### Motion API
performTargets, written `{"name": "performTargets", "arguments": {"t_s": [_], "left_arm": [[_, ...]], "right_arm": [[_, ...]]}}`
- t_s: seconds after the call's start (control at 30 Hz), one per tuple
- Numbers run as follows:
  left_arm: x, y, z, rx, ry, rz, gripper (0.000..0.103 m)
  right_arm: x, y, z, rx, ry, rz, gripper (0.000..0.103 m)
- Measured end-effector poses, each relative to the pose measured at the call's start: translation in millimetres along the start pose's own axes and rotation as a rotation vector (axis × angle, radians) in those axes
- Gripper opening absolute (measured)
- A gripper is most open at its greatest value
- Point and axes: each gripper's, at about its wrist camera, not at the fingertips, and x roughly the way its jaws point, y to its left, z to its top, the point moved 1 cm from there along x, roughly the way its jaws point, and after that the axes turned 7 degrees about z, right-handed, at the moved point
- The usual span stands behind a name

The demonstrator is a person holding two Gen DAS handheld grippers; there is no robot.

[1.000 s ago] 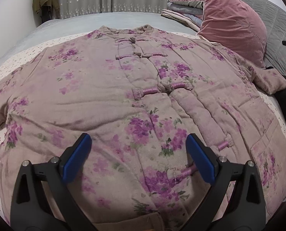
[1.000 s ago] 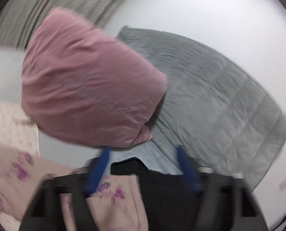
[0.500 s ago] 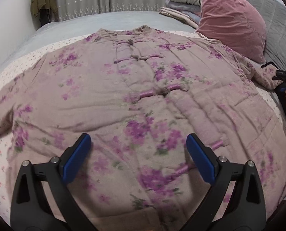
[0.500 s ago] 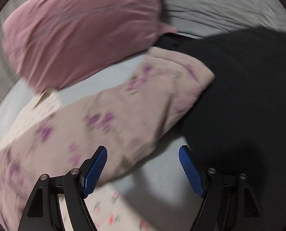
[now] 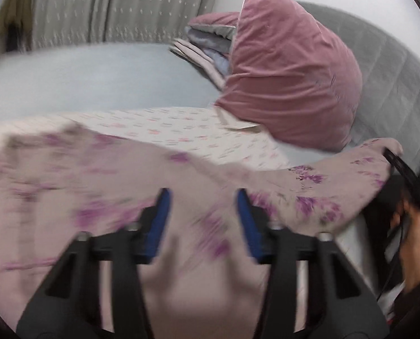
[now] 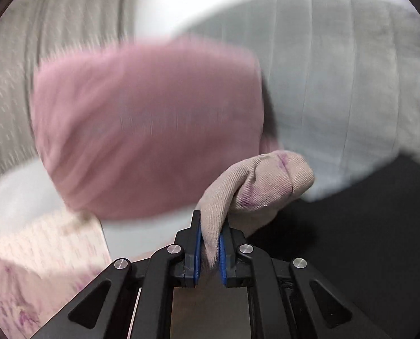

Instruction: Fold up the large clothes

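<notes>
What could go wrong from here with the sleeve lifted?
The right gripper pinches only a thin fold of the jacket sleeve, so the heavy padded fabric might slip out. The left gripper is open, holding nothing, so the jacket body could drag and bunch on the floral sheet.

A bed (image 5: 82,79) with a pale grey cover carries a small-print sheet (image 5: 181,132), the floral padded jacket (image 5: 68,197) spread on it, a pink pillow (image 5: 289,84) leaning at the grey headboard (image 5: 393,79), and folded bedding (image 5: 207,45) behind.
</notes>
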Motion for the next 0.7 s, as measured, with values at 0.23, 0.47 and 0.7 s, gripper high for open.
{"name": "performTargets", "arguments": {"t_s": [0.23,0.47,0.7], "left_arm": [[104.5,-47.1,-46.3,0.033,0.171,-0.044,0.029],[78.6,-51.8,-38.8,0.063,0.17,-0.09,0.043],[20.5,-24.1,-21.4,0.01,0.14,-0.18,0.066]], "right_arm": [[37.8,-16.5,-21.2,-0.107,0.05,-0.062,0.009],[41.8,-35.7,-38.3,0.012,0.075,-0.038,0.01],[-39.1,6.0,24.6,-0.021,-0.097,0.155,0.01]]}}
